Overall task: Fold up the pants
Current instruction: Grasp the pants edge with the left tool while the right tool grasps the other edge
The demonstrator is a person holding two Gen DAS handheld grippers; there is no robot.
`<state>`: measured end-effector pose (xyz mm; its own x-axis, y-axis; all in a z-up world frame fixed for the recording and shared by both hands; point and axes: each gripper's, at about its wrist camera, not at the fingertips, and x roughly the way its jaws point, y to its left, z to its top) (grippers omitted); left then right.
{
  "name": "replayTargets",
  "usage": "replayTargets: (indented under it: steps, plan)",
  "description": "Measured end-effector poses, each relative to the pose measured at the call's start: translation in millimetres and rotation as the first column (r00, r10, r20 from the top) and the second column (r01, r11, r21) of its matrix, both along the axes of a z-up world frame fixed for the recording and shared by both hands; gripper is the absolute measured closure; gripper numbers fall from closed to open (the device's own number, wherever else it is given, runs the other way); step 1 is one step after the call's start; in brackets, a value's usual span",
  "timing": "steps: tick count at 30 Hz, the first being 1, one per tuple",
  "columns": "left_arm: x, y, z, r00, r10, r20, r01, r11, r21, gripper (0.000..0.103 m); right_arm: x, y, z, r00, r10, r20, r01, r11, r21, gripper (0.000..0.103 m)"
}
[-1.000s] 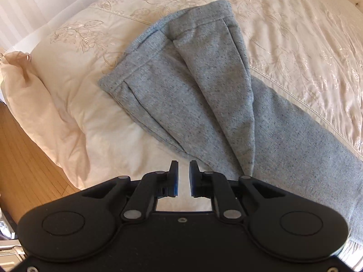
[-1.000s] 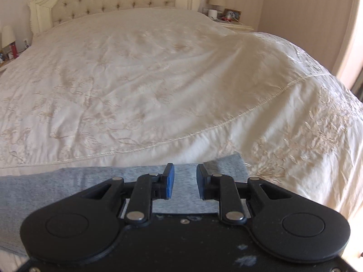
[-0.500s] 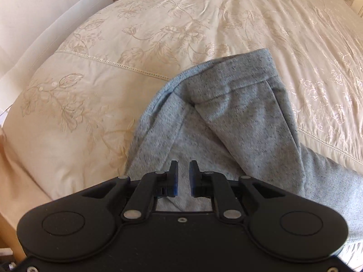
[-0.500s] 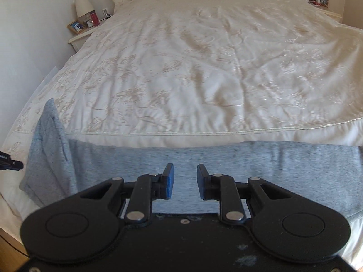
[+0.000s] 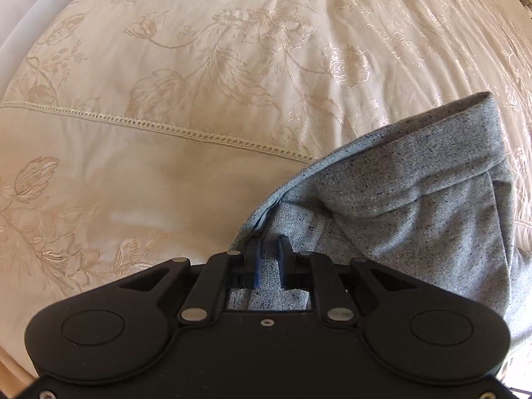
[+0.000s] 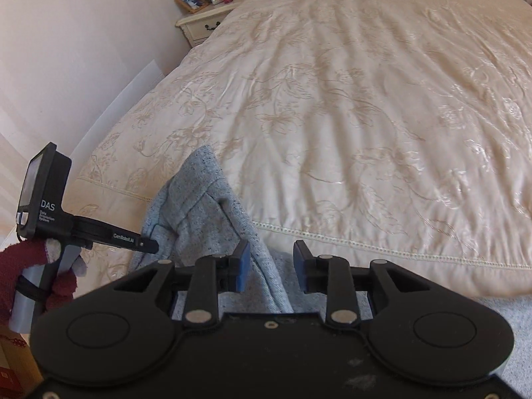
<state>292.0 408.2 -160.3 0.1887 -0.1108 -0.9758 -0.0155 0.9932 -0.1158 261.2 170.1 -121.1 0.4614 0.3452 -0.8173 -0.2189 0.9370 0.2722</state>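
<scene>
Grey speckled pants (image 5: 415,206) lie on the cream embroidered bedspread (image 5: 199,66), their hemmed end folded over toward the right. My left gripper (image 5: 268,259) sits low over the pants' edge, its jaws a narrow gap apart with fabric showing between and below them. In the right wrist view the pants (image 6: 206,219) rise in a fold at lower left, and the left gripper's finger (image 6: 146,244) touches that fold. My right gripper (image 6: 271,266) is open above the pants, holding nothing.
The bedspread (image 6: 365,99) stretches far ahead. A white nightstand (image 6: 202,23) with a photo frame, a lamp and a red object stands at the bed's far left. A pale wall runs along the left. A gloved hand (image 6: 30,266) holds the left gripper.
Both grippers moved toward the pants' folded end. The left gripper came down onto the fabric's edge. The right gripper swung left, bringing the left gripper and hand into its view.
</scene>
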Motion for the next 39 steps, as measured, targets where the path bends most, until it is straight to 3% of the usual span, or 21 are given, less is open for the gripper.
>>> replayTargets:
  steps: [7, 12, 16, 18, 19, 22, 25, 30, 34, 39]
  plan:
    - [7, 20, -16, 0.998, 0.028, -0.050, -0.034, 0.993, -0.113, 0.080, 40, 34, -24, 0.989, 0.126, -0.071, -0.126, 0.992, -0.004, 0.070]
    - [9, 33, -20, 0.998, 0.023, -0.061, -0.033, 0.985, -0.171, 0.079, 38, 46, -26, 0.978, 0.183, -0.097, -0.181, 0.983, 0.020, 0.066]
    - [12, 40, -25, 0.995, 0.048, -0.086, -0.065, 0.977, -0.205, 0.079, 33, 62, -30, 0.971, 0.228, -0.072, -0.232, 0.972, -0.049, 0.067]
    - [13, 39, -24, 0.995, 0.037, -0.087, -0.055, 0.978, -0.204, 0.079, 26, 68, -27, 0.962, 0.266, -0.055, -0.269, 0.961, -0.059, 0.078]
    - [13, 39, -22, 0.996, 0.028, -0.088, -0.045, 0.978, -0.202, 0.079, 18, 72, -20, 0.954, 0.296, -0.037, -0.298, 0.953, -0.059, 0.096]
    - [15, 42, -19, 0.995, 0.012, -0.095, -0.032, 0.976, -0.215, 0.079, -16, 87, 2, 0.926, 0.377, 0.014, -0.376, 0.926, -0.040, 0.095]
    - [12, 52, -17, 0.994, 0.004, -0.106, -0.029, 0.970, -0.241, 0.078, -51, 108, -2, 0.888, 0.461, 0.003, -0.460, 0.886, -0.056, 0.095]
    - [0, 75, -13, 0.995, -0.009, -0.095, -0.003, 0.992, -0.128, 0.083, -95, 136, -38, 0.853, 0.518, -0.060, -0.522, 0.845, -0.116, 0.095]
    - [-7, 97, -9, 0.994, 0.052, -0.091, -0.063, 0.990, -0.125, 0.083, -112, 147, -51, 0.845, 0.529, -0.071, -0.533, 0.829, -0.166, 0.095]
    - [-19, 103, 21, 0.996, 0.093, 0.006, -0.092, 0.993, -0.078, 0.084, -118, 154, -54, 0.852, 0.518, -0.077, -0.523, 0.833, -0.181, 0.095]
